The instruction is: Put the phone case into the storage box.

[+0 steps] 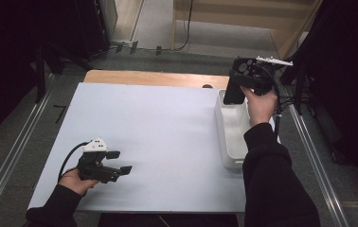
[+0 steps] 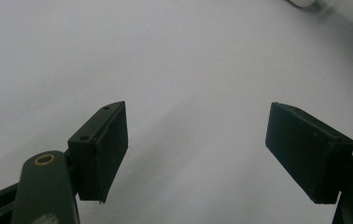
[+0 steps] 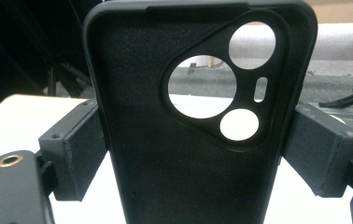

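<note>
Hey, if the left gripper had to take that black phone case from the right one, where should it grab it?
Probably the phone case by its two long edges below the right gripper, coming from the table side: it stands upright, and the camera cutouts sit higher up.

Dim room, dark surround — white table (image 1: 158, 127) brightest; close jaws soft, perhaps out of focus.

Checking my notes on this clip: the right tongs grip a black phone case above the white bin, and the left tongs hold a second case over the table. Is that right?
Not quite. The left tongs hold nothing: the left gripper view shows their jaws apart over the bare white table. The right tongs do grip the black phone case above the white bin.
</note>
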`<state>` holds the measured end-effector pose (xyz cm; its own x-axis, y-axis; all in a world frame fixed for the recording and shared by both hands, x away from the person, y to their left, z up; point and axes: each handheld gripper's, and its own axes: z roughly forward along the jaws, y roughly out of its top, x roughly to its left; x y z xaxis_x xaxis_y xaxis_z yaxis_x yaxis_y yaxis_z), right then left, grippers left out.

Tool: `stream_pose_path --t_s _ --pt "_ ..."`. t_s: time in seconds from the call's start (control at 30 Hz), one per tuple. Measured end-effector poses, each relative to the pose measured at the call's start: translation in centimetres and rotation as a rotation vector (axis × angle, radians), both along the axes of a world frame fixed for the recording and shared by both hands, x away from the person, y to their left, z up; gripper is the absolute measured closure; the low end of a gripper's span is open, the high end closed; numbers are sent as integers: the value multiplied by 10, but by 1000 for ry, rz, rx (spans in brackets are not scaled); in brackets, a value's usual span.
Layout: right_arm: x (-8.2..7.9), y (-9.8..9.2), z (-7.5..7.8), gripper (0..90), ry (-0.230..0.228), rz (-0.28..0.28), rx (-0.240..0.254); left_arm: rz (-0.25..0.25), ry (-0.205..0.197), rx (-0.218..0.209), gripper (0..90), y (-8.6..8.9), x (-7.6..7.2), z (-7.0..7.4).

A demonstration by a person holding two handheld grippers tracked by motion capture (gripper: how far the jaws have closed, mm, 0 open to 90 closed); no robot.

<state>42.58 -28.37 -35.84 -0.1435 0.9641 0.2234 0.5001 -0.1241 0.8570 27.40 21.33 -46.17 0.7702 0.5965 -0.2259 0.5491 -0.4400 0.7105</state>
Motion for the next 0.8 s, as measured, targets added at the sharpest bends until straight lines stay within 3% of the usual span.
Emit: stream_pose_path --t_s 0.33,0.5,0.63,0.73,0.8 --pt "16 1 -4 121 4 -28 -42 11 1 -11 210 5 -1 1" --pt "21 5 -6 121 0 -29 -23 8 3 -5 210 5 -1 0" --pt "26 11 -8 121 -6 -40 -73 13 5 -12 210 6 -1 0" --pt "30 9 -12 120 6 -38 -33 10 6 -7 210 6 -1 0" --pt "31 8 -14 120 4 -33 -34 8 2 -6 210 5 -2 0"
